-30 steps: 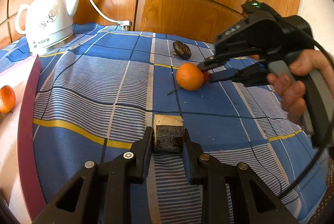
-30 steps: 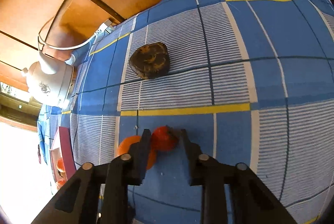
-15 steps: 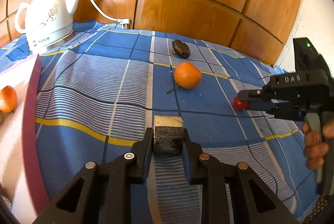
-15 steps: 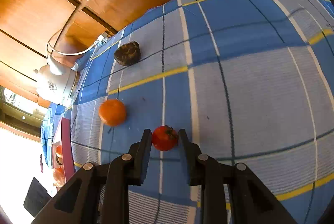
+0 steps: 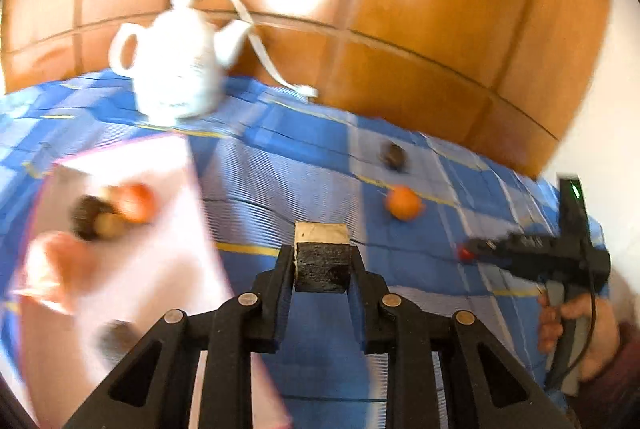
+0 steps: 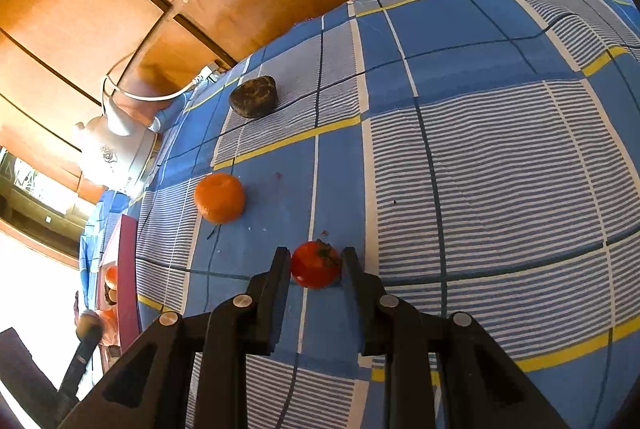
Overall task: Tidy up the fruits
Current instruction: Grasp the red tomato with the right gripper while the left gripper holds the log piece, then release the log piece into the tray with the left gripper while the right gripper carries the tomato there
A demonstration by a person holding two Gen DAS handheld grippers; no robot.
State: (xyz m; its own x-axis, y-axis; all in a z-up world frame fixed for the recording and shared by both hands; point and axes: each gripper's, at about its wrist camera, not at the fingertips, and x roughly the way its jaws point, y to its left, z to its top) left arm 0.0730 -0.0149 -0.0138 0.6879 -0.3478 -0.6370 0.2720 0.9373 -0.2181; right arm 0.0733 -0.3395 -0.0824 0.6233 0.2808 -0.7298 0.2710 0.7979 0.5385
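Over the pink tray (image 5: 132, 269), a dark block (image 5: 322, 261) is held clamped in the left gripper (image 5: 322, 269).
Swung there from the tabletop (image 6: 500, 189); cherry tomato (image 6: 316, 264) gripped by right gripper (image 6: 316, 269), lifted clear of the orange (image 6: 219, 198). Placement judged next.

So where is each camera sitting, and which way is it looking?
Left wrist: rides the left gripper, which holds a dark block; faces the white kettle, pink tray, right gripper and hand.
Right wrist: rides the right gripper, which holds a small tomato; faces the tablecloth.
Shared: orange, kettle.
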